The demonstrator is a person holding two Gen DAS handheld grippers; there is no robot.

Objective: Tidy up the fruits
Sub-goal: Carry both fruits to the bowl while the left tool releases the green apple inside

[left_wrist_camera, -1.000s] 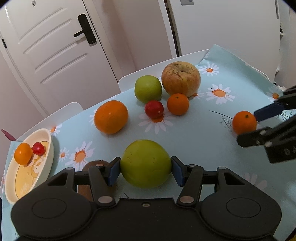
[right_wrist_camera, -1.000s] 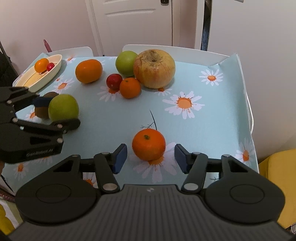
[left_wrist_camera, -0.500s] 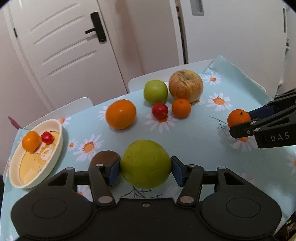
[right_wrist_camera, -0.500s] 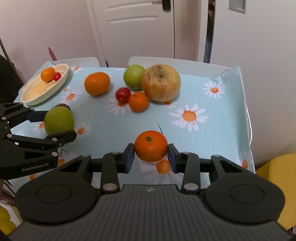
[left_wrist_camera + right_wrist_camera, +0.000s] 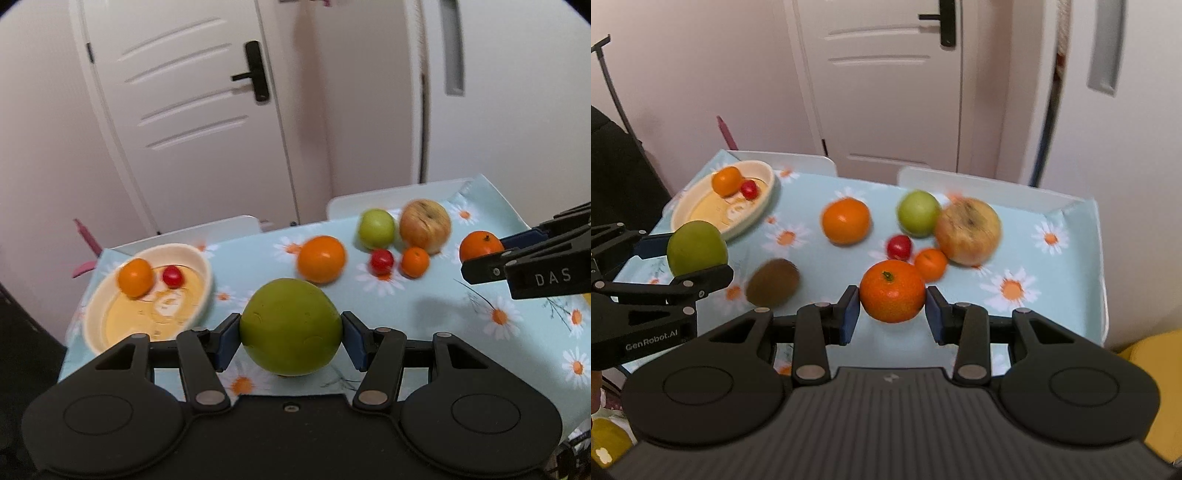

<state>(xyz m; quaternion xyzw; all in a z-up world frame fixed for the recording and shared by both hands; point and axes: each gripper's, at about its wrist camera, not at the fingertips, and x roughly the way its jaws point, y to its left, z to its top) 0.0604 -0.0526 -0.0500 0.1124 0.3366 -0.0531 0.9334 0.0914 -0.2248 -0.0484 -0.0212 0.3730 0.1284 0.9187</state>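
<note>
My left gripper (image 5: 290,334) is shut on a green apple (image 5: 290,326) and holds it above the table; it shows at the left of the right wrist view (image 5: 696,248). My right gripper (image 5: 891,308) is shut on a tangerine (image 5: 892,290), also lifted; it shows at the right of the left wrist view (image 5: 480,244). A cream oval bowl (image 5: 110,291) at the table's left holds a small orange (image 5: 135,277) and a cherry tomato (image 5: 173,276). On the cloth lie a big orange (image 5: 321,259), a second green apple (image 5: 376,228), a large yellow-red apple (image 5: 425,225), a red tomato (image 5: 382,260), a small tangerine (image 5: 415,261) and a kiwi (image 5: 772,282).
The table wears a pale blue daisy cloth (image 5: 1052,280). Two white chair backs (image 5: 979,184) stand at its far edge, before a white door (image 5: 886,81). A yellow seat (image 5: 1148,365) is at the right and a dark object (image 5: 613,162) at the left.
Both grippers have risen and pulled back with their fruit. The left one swung toward the bowl. The right gripper, open around the tangerine a second ago, has shut on it and lifted it.
</note>
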